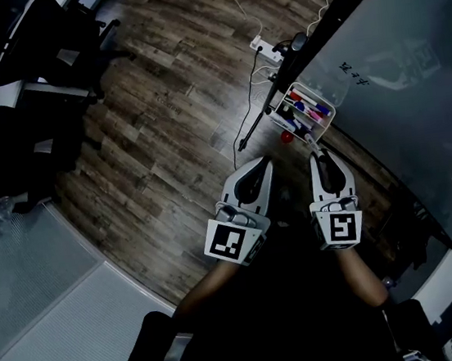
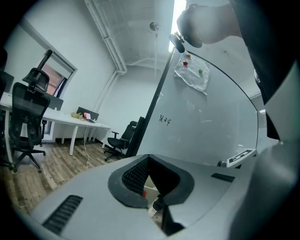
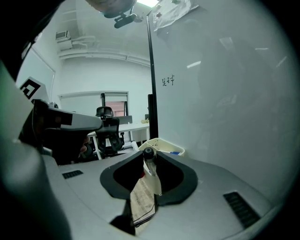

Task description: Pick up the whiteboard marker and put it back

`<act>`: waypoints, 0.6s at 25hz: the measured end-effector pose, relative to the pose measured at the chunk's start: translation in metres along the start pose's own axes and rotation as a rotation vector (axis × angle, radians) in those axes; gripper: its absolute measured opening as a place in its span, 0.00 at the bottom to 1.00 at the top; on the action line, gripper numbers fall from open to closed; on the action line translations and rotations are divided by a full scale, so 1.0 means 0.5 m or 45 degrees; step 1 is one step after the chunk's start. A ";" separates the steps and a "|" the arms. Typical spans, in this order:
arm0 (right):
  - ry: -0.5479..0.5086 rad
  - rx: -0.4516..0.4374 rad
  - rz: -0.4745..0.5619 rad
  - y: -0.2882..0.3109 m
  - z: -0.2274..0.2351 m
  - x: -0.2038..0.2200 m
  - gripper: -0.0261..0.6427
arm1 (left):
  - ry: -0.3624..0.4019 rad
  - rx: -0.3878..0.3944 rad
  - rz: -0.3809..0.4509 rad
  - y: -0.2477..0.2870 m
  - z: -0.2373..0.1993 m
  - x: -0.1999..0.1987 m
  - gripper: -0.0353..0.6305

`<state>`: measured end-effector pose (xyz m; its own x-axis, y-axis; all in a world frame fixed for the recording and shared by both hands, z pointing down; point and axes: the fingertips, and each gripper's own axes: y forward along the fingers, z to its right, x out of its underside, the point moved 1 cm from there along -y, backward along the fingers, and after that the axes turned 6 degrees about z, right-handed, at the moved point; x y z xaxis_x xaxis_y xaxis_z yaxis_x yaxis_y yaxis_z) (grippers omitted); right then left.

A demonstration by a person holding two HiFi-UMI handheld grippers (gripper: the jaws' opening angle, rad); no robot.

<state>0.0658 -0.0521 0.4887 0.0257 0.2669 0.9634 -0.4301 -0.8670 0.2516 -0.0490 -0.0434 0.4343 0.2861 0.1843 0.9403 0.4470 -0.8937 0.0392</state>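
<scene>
Between the right claw (image 3: 149, 151) tips, whiteboard marker (image 3: 153, 180), apparently pinched, cap foremost

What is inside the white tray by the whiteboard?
In the white tray: several markers with blue, red and dark caps. Its near end is covered by the whiteboard marker in the right gripper, so the count is unclear.

Office interior: wall-length whiteboard (image 1: 390, 46), black swivel chairs (image 2: 28, 117), a white tabletop (image 2: 70, 119) beneath a window, wood-plank floor (image 1: 171, 75).
</scene>
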 end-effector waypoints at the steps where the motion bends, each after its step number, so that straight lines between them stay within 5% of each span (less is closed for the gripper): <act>1: -0.002 0.000 0.002 -0.002 -0.001 -0.001 0.18 | -0.002 0.001 0.005 -0.002 0.002 -0.001 0.06; 15: -0.052 0.009 0.034 -0.023 -0.001 -0.014 0.17 | 0.001 -0.013 0.028 -0.027 0.014 -0.013 0.06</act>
<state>0.0703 -0.0440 0.4791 0.0510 0.2265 0.9727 -0.4249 -0.8765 0.2263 -0.0512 -0.0295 0.4253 0.2950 0.1643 0.9413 0.4317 -0.9017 0.0221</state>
